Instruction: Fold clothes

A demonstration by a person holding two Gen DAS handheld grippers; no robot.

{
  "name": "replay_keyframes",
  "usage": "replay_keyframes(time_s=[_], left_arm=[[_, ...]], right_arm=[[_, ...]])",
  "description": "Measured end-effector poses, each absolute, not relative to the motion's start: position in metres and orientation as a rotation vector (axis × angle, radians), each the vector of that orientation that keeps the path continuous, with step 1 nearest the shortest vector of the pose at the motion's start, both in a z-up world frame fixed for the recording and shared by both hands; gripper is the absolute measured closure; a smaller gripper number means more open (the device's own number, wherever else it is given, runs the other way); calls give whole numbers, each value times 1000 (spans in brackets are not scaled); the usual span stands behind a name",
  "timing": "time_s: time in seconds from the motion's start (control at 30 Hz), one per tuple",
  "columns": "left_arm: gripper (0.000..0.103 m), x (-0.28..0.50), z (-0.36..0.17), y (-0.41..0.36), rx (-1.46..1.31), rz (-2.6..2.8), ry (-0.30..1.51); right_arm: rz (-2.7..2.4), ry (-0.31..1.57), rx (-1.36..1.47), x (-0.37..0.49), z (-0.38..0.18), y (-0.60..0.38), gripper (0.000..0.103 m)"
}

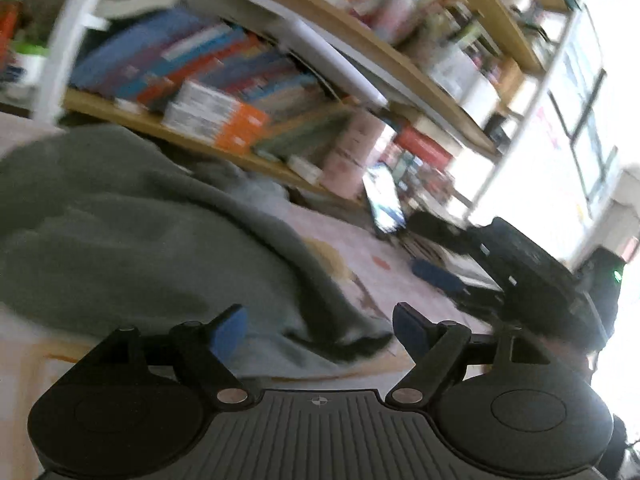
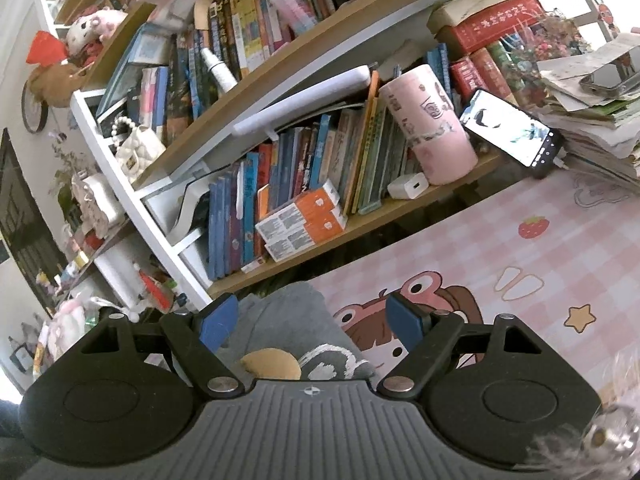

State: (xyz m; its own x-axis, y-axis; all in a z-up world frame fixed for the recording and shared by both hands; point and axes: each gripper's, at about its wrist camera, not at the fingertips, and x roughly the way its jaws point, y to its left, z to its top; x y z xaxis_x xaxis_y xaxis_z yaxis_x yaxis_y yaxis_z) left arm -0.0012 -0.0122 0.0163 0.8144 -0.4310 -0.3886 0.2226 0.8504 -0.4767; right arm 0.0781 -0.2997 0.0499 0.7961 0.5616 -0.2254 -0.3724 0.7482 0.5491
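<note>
A grey-green garment [image 1: 120, 220] lies bunched on the pink checked table cover [image 1: 384, 256] and fills the left half of the blurred left wrist view. Its dark hem [image 1: 352, 348] trails between the fingers of my left gripper [image 1: 320, 328], whose blue pads stand wide apart and do not press on it. In the right wrist view a grey part of the garment [image 2: 280, 312], with a tan and white print, lies under and between the fingers of my right gripper [image 2: 311, 320]. That gripper is open too, its pads clear of the cloth.
A crowded wooden bookshelf [image 2: 360, 208] runs along the table's far edge. A pink cup [image 2: 432, 132], a lit phone [image 2: 512, 132] and a paper stack [image 2: 592, 120] stand at the back right. A black body with a green light [image 1: 540, 280] sits right of my left gripper.
</note>
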Motion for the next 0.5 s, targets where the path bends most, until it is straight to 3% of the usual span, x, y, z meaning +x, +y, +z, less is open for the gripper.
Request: replay_keyframes(time_s=[0.5], left_arm=[[21, -16, 17, -5, -240, -157, 489]], right_arm=[[582, 421, 448, 75, 48, -286, 23]])
